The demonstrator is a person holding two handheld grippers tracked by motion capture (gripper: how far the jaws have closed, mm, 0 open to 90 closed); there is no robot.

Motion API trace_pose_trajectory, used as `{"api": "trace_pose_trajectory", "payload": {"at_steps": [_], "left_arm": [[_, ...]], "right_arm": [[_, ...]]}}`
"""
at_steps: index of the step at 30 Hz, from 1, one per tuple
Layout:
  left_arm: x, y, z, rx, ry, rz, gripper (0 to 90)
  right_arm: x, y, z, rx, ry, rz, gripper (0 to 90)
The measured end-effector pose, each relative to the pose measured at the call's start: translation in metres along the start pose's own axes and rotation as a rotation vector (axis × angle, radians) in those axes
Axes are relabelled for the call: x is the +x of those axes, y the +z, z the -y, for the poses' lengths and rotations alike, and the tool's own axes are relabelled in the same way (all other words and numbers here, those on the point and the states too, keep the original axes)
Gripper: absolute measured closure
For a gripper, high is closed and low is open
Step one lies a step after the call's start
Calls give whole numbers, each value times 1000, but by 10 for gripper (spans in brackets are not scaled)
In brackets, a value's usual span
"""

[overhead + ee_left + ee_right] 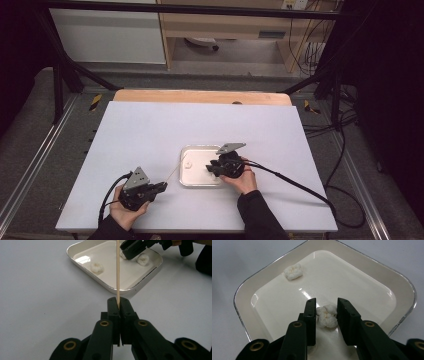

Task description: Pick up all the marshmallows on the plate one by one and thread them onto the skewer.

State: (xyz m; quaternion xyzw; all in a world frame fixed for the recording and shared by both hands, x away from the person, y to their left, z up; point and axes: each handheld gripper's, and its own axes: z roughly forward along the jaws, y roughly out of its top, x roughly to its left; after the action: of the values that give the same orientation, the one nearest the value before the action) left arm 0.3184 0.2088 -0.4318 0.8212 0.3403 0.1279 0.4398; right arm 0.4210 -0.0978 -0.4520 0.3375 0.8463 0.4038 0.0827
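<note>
Left hand-held gripper [161,187] clamped shut; right hand-held gripper [326,315] half-closed.

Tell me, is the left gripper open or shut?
Shut. In the left gripper view, the left gripper has its two black jaws pressed together on a thin wooden stick, which points toward the white tray.

No words, numbers or brand marks can be read anywhere. The tray [249,293] is plain. The table [150,130] is bare of writing.
</note>
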Motion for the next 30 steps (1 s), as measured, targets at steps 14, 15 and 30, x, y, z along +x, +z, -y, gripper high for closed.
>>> {"api": "trace_pose_trajectory", "payload": {"at_steps": [14, 15, 30], "left_arm": [[-3, 1, 0, -15, 0, 11, 884], [-3, 1, 0, -17, -1, 13, 884], [-7, 2, -1, -46, 8, 16, 884]], "right_arm": [[1, -20, -10, -68, 32, -39, 733], [1, -23, -11, -76, 29, -45, 734], [8, -63, -26, -225, 70, -129, 741]]}}
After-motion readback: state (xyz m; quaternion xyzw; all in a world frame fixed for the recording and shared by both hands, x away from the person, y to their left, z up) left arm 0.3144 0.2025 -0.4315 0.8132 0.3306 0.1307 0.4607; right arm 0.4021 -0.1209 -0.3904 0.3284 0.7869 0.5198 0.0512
